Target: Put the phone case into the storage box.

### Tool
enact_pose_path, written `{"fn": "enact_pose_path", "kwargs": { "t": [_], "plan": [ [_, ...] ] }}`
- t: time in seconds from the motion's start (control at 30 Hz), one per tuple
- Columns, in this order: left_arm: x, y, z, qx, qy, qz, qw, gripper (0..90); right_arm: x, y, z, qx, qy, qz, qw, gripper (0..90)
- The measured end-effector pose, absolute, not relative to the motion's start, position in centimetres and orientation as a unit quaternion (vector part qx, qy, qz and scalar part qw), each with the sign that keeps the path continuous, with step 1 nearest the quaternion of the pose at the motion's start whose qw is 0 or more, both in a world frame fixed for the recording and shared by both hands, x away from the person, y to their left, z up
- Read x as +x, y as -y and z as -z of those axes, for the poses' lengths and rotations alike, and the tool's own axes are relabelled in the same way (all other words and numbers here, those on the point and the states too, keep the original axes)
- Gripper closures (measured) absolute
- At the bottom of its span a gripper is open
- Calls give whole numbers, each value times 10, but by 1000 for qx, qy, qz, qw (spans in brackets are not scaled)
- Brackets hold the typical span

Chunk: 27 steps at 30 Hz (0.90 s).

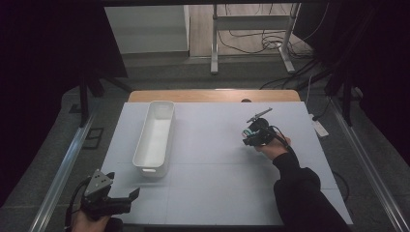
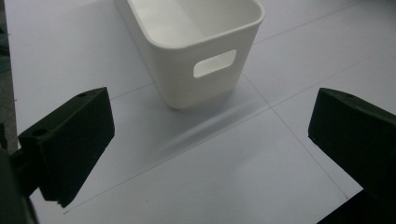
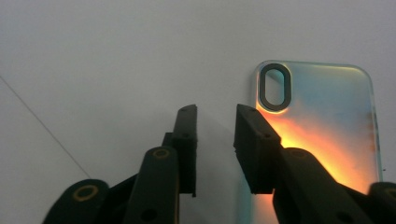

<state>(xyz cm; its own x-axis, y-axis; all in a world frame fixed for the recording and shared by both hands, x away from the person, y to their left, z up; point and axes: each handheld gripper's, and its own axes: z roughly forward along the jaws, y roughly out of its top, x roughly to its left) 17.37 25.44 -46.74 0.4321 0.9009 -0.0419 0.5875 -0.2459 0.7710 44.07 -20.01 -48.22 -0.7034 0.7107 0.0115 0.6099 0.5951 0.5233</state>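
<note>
right now the right gripper [image 3: 215,140] is low over the white table [image 1: 217,159], on the right side of it, held by a hand in a dark sleeve [image 1: 302,193]. its two black jaws stand a little apart, with just a thin gap of bare table between them, and they hold nothing. the phone case [image 3: 322,121] lies flat on the table just beside this gripper. it is see-through, with a blue and orange glow, and it has a long dark ring for the camera hole near its top corner. seen in the right gripper view, the case is off to the right of the gap, and the jaw on that side sits over the case's left edge; i cannot tell if it touches it. the case is not between the jaws. far away, at the near left corner of the table, the left gripper [image 2: 210,154] has its jaws wide apart and holds nothing too. it points at the short end of a long white bin [image 2: 196,51], which stands on the left part of the table, well apart from the phone case.
</note>
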Motion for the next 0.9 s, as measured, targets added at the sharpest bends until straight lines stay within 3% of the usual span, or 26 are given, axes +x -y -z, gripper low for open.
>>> {"fn": "enact_pose_path", "kwargs": {
  "t": [0.2,0.9],
  "plan": [
    [174,-254,467,761,-489,-211,371,8,437,205,477,377,-885,-255,101,497],
    [174,-254,467,763,-487,-209,370,8,435,237,463,388,-875,-267,111,60]
  ]
}}
